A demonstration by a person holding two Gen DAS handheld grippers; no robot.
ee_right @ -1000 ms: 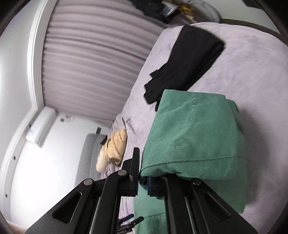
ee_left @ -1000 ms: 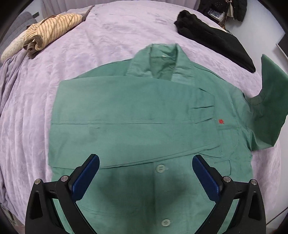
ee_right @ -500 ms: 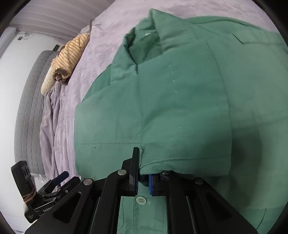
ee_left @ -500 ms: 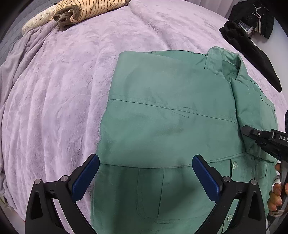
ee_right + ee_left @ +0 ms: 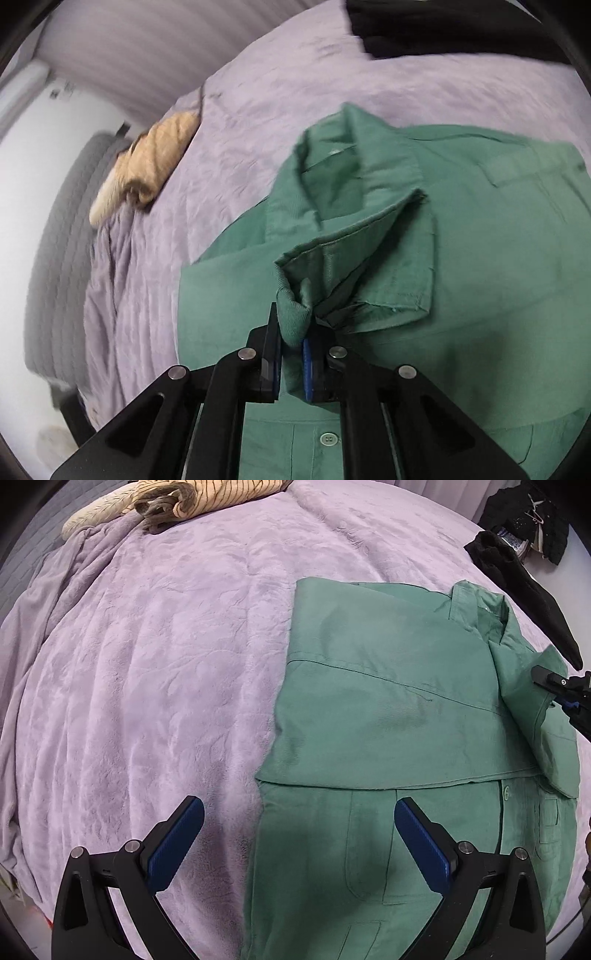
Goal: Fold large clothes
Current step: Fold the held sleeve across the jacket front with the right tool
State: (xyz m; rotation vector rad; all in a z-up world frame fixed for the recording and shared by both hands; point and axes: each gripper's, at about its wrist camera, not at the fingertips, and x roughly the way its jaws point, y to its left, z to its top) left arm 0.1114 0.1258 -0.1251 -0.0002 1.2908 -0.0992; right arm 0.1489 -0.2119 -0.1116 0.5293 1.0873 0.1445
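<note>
R wrist: claw [image 5: 291, 354] pinching shirt sleeve [image 5: 369, 258].

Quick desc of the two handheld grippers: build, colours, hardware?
Both match: left gripper and right gripper have matte black angular finger arms with triangular cut-outs, silver round bolt heads at the joints, and blue ribbed pads on the inner faces. No cables or sleeves visible.

No text, label, brand or number can be read anywhere (both views checked, edges included).
</note>
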